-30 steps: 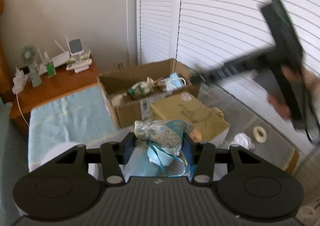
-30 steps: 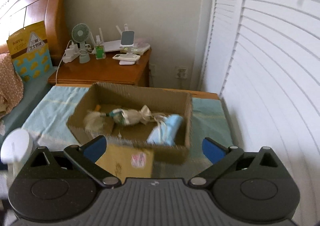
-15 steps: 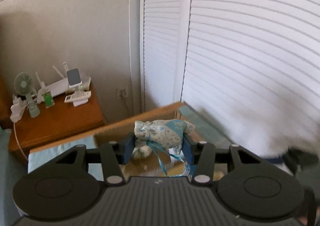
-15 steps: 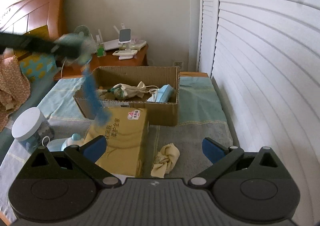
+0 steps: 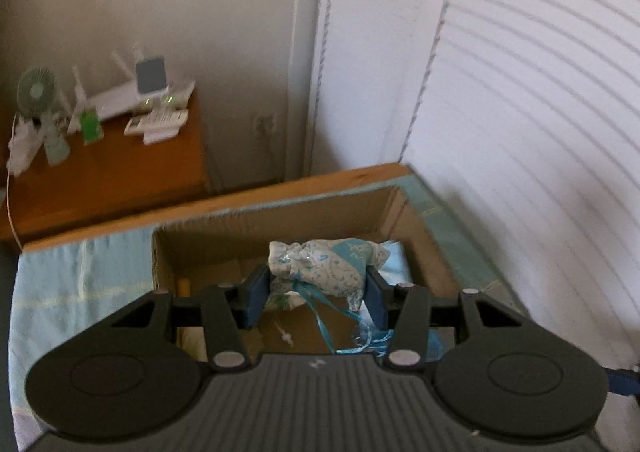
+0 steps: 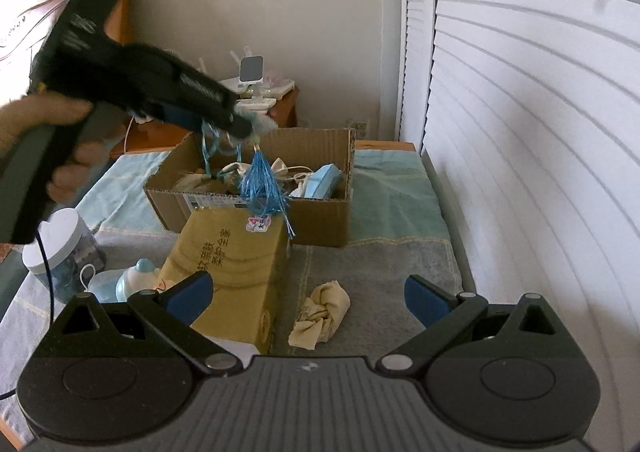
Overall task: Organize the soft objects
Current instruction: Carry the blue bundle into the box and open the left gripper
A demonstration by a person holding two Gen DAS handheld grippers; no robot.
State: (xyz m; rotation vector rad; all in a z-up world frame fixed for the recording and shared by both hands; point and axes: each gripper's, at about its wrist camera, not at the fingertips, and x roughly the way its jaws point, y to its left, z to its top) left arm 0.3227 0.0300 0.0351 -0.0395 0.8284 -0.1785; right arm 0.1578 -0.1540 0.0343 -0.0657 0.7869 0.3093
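My left gripper (image 5: 316,294) is shut on a white-and-blue patterned fabric pouch (image 5: 324,266) with blue ribbon and a tassel (image 6: 264,188) hanging down. It holds the pouch above the open cardboard box (image 5: 280,224), which holds a cream pouch (image 6: 236,174) and a blue face mask (image 6: 322,180). In the right wrist view the left gripper (image 6: 240,128) hangs over the box (image 6: 320,224). My right gripper (image 6: 308,294) is open and empty, low above the grey towel, with a crumpled yellow cloth (image 6: 320,314) just in front of it.
A tan carton (image 6: 236,264) lies in front of the box. A white-lidded jar (image 6: 60,248) and a light blue bottle (image 6: 136,276) stand at the left. White louvred doors (image 6: 520,132) run along the right. A wooden nightstand (image 5: 104,172) with a fan stands behind.
My left gripper has carried the pouch forward and down over the cardboard box. My right gripper has drawn back and stays open; the yellow cloth now lies close before it.
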